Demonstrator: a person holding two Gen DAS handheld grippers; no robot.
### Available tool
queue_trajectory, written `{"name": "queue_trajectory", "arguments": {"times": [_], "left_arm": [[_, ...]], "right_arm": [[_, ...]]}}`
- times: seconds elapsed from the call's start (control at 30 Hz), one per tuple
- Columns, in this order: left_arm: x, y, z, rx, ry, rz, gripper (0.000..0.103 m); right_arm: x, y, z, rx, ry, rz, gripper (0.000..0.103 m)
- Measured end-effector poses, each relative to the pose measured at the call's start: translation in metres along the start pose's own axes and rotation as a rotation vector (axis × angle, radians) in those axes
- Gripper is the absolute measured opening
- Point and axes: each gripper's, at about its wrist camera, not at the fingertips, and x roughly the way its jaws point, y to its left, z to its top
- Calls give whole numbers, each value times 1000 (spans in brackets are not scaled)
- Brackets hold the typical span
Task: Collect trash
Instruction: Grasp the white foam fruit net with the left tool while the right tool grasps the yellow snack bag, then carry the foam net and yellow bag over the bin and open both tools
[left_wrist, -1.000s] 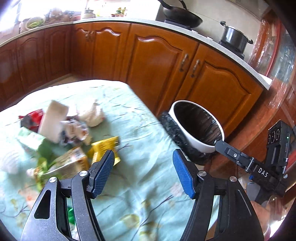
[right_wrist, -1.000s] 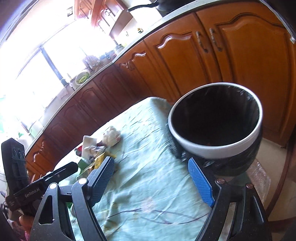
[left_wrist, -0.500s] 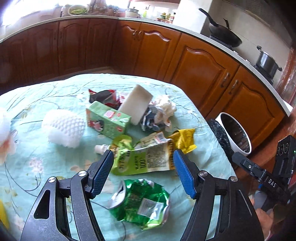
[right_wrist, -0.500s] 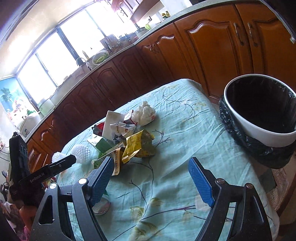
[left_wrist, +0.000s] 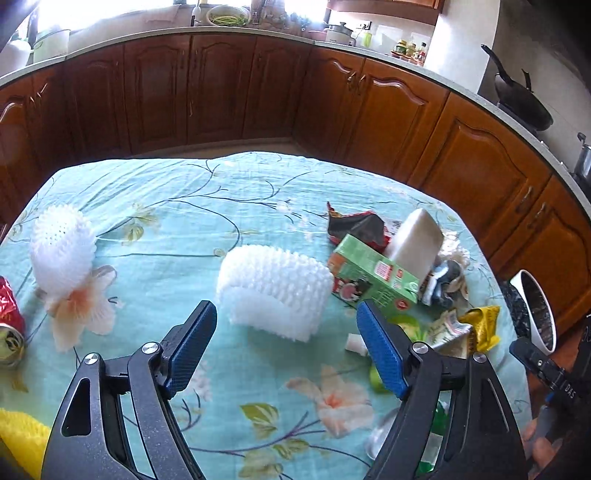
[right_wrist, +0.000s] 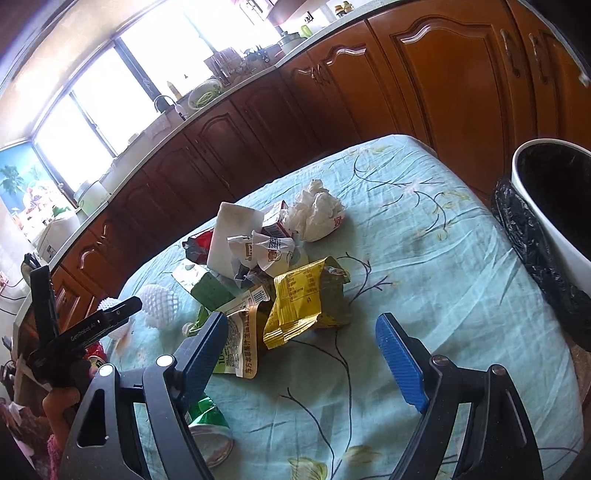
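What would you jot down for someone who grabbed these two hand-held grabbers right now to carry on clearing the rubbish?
Left gripper: open, holding nothing, its fingers aimed at the white foam net just ahead.
Right gripper: open, holding nothing, facing the yellow wrapper.
Rubbish is on the tablecloth: green carton, crumpled tissue, a second foam net, a red can.
The bin stands off the table's right edge.
Done: cannot tell; the bin's inside looks dark.
Left: lift each piece and drop it in the bin.
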Motion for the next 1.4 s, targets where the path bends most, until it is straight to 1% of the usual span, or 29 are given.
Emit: {"name": "queue_trajectory", "arguments": {"times": [0.1,0.17,0.2,0.23,0.27,0.3,0.33,0.37,0.4,0.43,0.5,0.53,0.67,0.8,1.03,1.23,1.4], "left_arm": [[20,3,6,22,27,12,80],[36,2,7,34,57,16,80],[44,2,6,37,76,15,80],[50,2,5,38,85,9,80],[54,2,3,44,87,10,79],[58,2,1,54,90,17,68],[61,1,0,64,97,15,53],[63,1,-1,67,100,5,51],[62,0,-1,68,91,0,44],[61,0,-1,72,84,-3,32],[55,-2,1,74,68,-11,27],[51,-3,1,72,61,-18,25],[34,-8,3,61,36,-54,24],[8,-23,3,68,6,-115,24],[-25,-78,0,150,-32,-236,24],[-32,-126,-13,212,-22,-312,24],[-27,-160,-25,261,13,-355,24]], "right_arm": [[11,2,2,-4,14,-1,83],[18,2,3,-8,24,-4,77],[21,2,3,-10,30,-7,64],[23,2,3,-11,38,-10,48],[25,2,3,-9,46,-11,40],[26,1,2,-9,49,-9,32],[25,2,1,-12,46,-4,29],[23,2,0,-19,42,-5,29],[20,2,0,-25,36,-6,29],[17,3,-1,-27,31,-3,28],[12,3,0,-30,23,5,28],[8,4,0,-31,16,7,28],[-9,1,1,-28,-7,17,28],[-27,-4,2,-21,-36,13,28],[-61,-25,3,5,-87,-15,28],[-86,-51,1,43,-121,-55,28],[-105,-71,1,71,-151,-87,28]]}}
